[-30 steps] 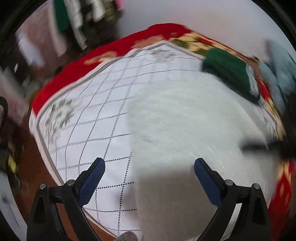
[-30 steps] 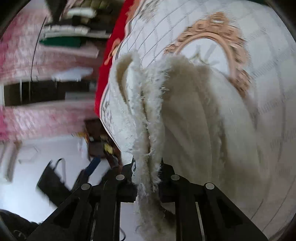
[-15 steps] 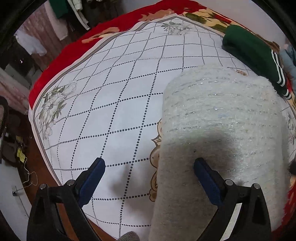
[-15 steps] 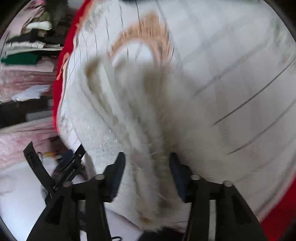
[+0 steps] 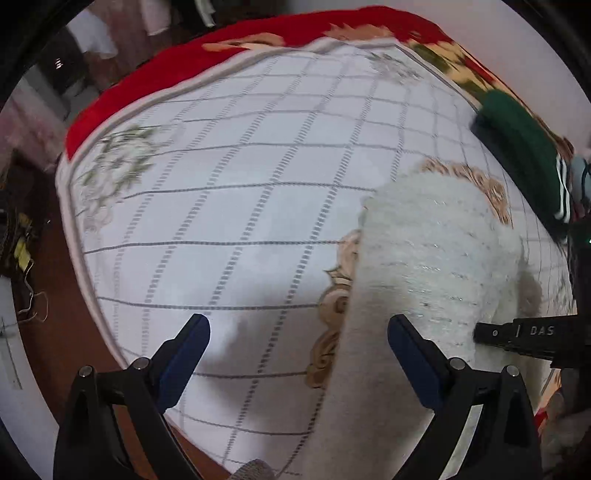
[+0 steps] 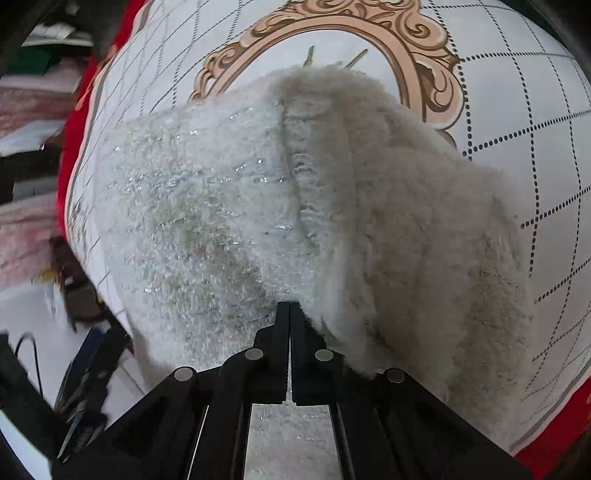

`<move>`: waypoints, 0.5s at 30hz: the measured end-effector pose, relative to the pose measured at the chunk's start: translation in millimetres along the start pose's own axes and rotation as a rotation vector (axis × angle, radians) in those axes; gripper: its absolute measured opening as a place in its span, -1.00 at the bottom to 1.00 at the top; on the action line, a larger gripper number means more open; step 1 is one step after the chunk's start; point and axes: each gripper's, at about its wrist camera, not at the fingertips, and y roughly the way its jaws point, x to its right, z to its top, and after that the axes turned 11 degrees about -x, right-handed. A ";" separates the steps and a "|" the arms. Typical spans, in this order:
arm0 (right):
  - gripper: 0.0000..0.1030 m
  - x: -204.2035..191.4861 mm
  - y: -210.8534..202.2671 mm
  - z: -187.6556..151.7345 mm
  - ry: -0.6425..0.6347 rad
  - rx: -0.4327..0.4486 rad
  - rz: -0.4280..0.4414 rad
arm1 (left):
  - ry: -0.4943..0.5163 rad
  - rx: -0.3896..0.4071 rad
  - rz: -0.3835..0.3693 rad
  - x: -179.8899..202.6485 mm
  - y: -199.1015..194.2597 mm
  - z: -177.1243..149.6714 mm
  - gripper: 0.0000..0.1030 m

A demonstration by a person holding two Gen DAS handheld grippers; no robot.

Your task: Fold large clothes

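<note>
White quilted bedding (image 5: 236,206) with a dotted grid and a red border covers the bed, and a folded green garment (image 5: 524,147) lies at its far right edge. On it, toward the right side and over a gold scroll frame (image 6: 317,33) printed on the cover, sits the fluffy cream sweater (image 6: 229,206). A second ago the right tongs (image 6: 290,314) were clamped on a raised, bunched fold of that sweater; half a second ago their jaws stood apart around it; now they are pressed together again, tips low at the sweater's near edge, though whether any fabric is caught between them cannot be told. The sweater itself has gone from hanging in a ridge to lying flat as a compact bundle, which suggests a fold has just been laid down and is being pressed or smoothed. The left tongs (image 5: 299,350) hang over the near part of the bed, tilted down, jaws wide apart and holding nothing, one blue pad over the bare cover and the other over the sweater's left edge. The right tool's black body (image 5: 532,334) reaches in from the right beside it.
</note>
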 end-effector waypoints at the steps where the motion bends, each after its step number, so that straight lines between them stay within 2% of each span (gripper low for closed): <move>1: -1.00 -4.6 0.5 -0.4 -0.001 0.001 -0.021 | -0.001 0.007 0.010 -1.9 -3.3 -0.5 0.91; 3: -1.00 -19.5 -12.1 -7.4 -0.009 -0.010 -0.049 | 0.010 0.019 0.009 -1.9 -10.8 -2.2 0.91; 4: -1.00 -22.0 -22.8 -11.0 -0.012 -0.018 -0.030 | 0.018 0.020 0.006 -0.2 -12.2 -3.8 0.91; 6: -0.84 -23.6 -51.3 -15.3 -0.015 -0.002 0.036 | 0.031 0.022 -0.003 5.0 -15.0 -6.8 0.91; 7: -0.66 -22.8 -64.1 -19.0 -0.018 0.018 0.063 | 0.038 0.021 -0.013 8.5 -16.2 -8.4 0.91; 8: -0.27 -21.3 -76.7 -21.5 -0.027 0.035 0.079 | 0.044 0.020 -0.020 10.7 -16.6 -8.8 0.91; 9: -0.04 -16.5 -90.6 -28.7 -0.034 0.049 0.075 | 0.053 0.020 -0.030 13.5 -16.4 -9.6 0.91; 11: 0.64 0.1 -115.1 -43.0 -0.077 0.110 0.105 | 0.053 0.019 -0.043 14.4 -14.2 -9.0 0.91; 13: 0.97 28.7 -123.5 -48.2 -0.076 0.144 0.093 | 0.033 0.008 -0.084 12.2 -8.6 -6.4 0.91; 15: 0.97 63.2 -112.0 -50.1 -0.048 0.153 0.112 | -0.010 -0.015 -0.174 7.2 0.8 -1.2 0.91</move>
